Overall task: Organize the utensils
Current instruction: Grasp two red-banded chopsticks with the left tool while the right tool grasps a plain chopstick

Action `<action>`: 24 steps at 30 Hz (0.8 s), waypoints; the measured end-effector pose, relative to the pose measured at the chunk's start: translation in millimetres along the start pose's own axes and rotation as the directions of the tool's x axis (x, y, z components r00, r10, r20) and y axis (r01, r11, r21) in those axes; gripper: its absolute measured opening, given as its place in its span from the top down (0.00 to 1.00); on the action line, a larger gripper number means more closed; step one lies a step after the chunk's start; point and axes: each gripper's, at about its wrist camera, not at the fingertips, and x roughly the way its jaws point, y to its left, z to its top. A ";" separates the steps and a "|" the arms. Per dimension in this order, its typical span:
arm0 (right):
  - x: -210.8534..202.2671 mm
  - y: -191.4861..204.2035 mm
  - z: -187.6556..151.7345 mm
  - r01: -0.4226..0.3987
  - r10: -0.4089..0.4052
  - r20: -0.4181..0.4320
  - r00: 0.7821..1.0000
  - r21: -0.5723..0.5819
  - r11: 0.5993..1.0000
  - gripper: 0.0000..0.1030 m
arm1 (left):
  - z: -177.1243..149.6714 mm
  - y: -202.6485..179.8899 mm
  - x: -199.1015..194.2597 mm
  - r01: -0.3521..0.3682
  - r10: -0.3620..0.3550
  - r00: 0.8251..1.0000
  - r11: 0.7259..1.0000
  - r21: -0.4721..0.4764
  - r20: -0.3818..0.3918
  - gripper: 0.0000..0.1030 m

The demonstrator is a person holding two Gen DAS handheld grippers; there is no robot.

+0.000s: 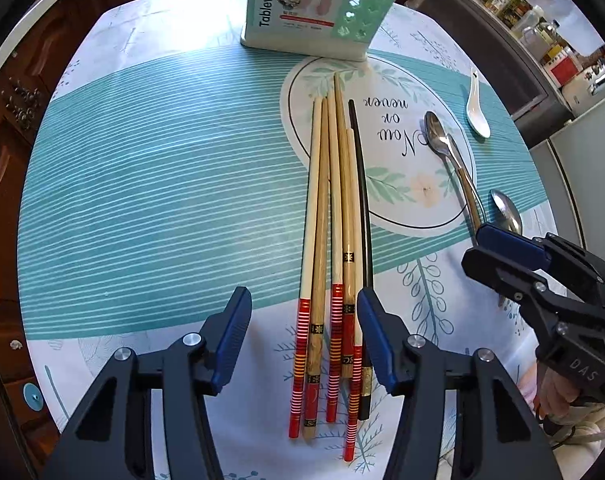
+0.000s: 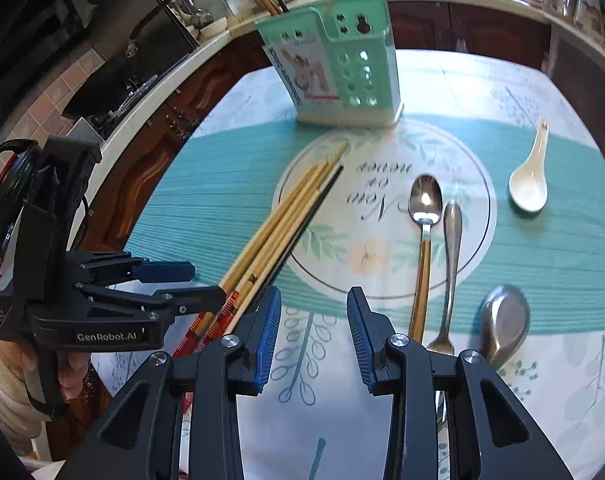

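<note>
Left claw (image 1: 302, 336), we note from its own view, stands part open astride the painted ends of the chopsticks (image 1: 334, 216) on the counter (image 1: 142, 184), gripping nothing, while the right-wrist view shows the right claw (image 2: 314, 336) likewise part open and empty beside the spoons (image 2: 426, 240), which we judge stiff, light, slippery and best pinched mid-handle.

We see a bundle of chopsticks (image 1: 334, 264) lying flat, side by side, between the half-spread fingers of the left claw (image 1: 302, 336), red-banded ends nearest it and tips pointing away (one is dark, the rest pale wood). Beyond the tips stands the mint-green utensil holder (image 1: 322, 4), upright. Ahead of the right claw (image 2: 314, 336) lie three metal spoons (image 2: 425, 204) and, farther right, a white ceramic spoon (image 2: 528, 184).
</note>
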 end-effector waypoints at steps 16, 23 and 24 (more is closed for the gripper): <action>11.6 -5.9 4.9 -0.026 0.027 -0.051 0.998 0.011 1.000 0.66 | 29.4 -15.4 17.7 -0.057 0.069 0.993 0.991 0.119 -0.098 0.63; 12.7 -8.5 6.9 -0.033 0.034 -0.043 0.999 0.016 0.999 0.66 | 32.3 -15.2 18.9 -0.119 0.137 0.986 0.978 0.171 -0.098 0.65; 13.5 -8.9 7.0 -0.035 0.036 -0.046 0.998 0.017 0.999 0.66 | 32.0 -17.7 20.1 -0.140 0.161 0.982 0.972 0.191 -0.098 0.65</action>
